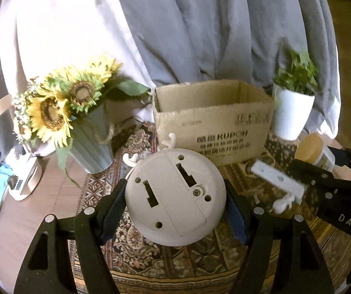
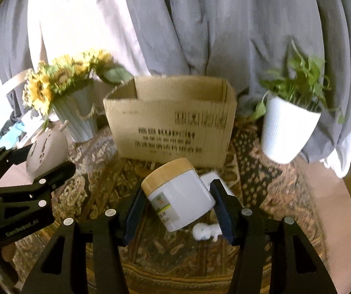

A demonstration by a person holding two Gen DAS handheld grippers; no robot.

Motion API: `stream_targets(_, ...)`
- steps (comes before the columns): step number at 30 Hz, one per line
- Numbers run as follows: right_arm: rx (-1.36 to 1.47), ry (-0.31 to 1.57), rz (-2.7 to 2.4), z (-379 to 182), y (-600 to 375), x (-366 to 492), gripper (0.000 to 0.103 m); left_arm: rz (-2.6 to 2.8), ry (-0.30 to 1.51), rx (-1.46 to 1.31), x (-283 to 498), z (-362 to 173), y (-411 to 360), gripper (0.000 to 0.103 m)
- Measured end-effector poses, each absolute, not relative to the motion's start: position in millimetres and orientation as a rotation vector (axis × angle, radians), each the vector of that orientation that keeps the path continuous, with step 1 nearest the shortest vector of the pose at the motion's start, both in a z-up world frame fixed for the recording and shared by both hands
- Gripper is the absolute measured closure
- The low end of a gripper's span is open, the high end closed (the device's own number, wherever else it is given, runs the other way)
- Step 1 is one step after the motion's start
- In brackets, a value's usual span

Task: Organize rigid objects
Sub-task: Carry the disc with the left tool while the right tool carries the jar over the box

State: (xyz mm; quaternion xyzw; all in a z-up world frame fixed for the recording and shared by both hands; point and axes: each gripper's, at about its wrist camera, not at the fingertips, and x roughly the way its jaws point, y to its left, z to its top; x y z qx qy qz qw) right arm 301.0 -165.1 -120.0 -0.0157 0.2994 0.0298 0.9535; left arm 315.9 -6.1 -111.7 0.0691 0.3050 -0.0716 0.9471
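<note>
Left gripper (image 1: 175, 201): jaws spread wide, closed on the rim of the round lamp (image 1: 175, 196), underside to camera, antlers at its far edge, held clear above the rug (image 1: 151, 264). Hard moulded plastic, probably light; smooth curved rim could slip, so grip across the widest part and spare the thin antlers. Right gripper (image 2: 179, 205): jaws on the sides of the jar (image 2: 180, 196), tilted, wooden lid toward the box. Slick rigid wall, likely weightier if full; hold mid-body. Under the jar, a small white figure (image 2: 206, 231) and a flat white device (image 1: 278, 180) lie loose on the rug. Beyond, mid-surface, the open box (image 2: 173, 127), flanked by sunflower vase (image 1: 92, 144) and plant pot (image 2: 285, 132); room to enter is from above.
</note>
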Motion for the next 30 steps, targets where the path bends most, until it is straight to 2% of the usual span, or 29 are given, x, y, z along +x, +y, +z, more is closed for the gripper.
stream_targets(22,-0.053,0.411,0.146,-31,-194,336,0.048,-0.076,0.497,0.109,355,-27,-35,0.029)
stream_targets(30,-0.041,0.408,0.176,-13,-198,368,0.048,-0.085,0.497,0.122,388,-12,-41,0.029)
